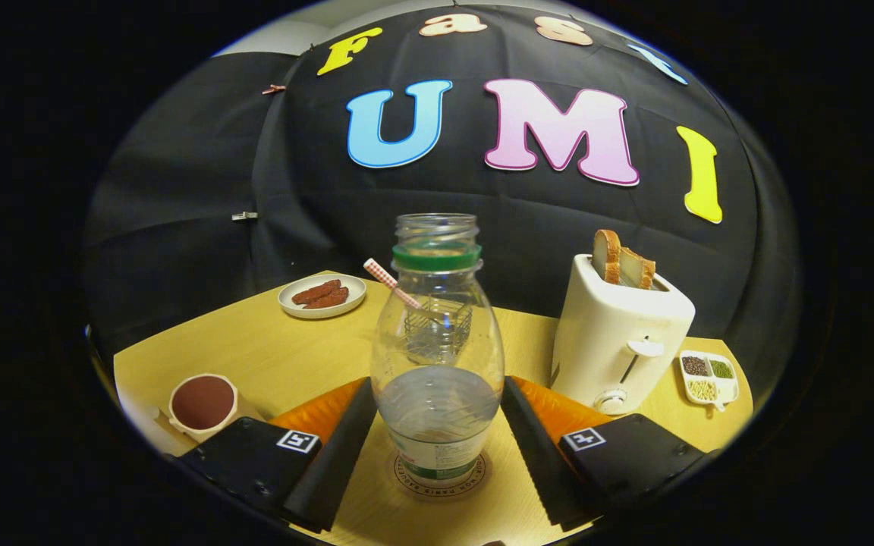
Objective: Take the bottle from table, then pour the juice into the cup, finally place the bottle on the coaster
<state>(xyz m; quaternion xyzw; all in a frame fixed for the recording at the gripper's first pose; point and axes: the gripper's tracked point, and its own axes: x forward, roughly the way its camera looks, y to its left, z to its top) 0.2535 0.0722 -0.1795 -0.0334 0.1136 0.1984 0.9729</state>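
Bottle (437, 356) standing upright on the coaster (441, 476), seen along the gripper (437, 447). The gripper's two fingers are spread, one on either side of the bottle's lower body; a sliver of worktop (285, 349) shows between each finger and the plastic, so neither appears to press on it, though contact at the very widest part cannot be ruled out. The bottle is uncapped, a green ring around its neck, and holds only a shallow layer of cloudy liquid in its lower third. The cup (203, 403), filled with a dark reddish drink, stands near the worktop's left edge, beside the left finger and well apart from the bottle.

Judged from this layout, pouring is done and the step in hand is the release on the coaster. To do it well, the bottle's base should sit flat and centred on the printed ring before the fingers leave; here it looks roughly centred. The fingers should open evenly, so that neither drags the light, nearly empty bottle sideways, and then draw straight back along their own line. The toaster (619, 341), close on the right, leaves little room for a sideways exit. A plate (322, 296) of sausages lies near the far edge, clear of the retreat.
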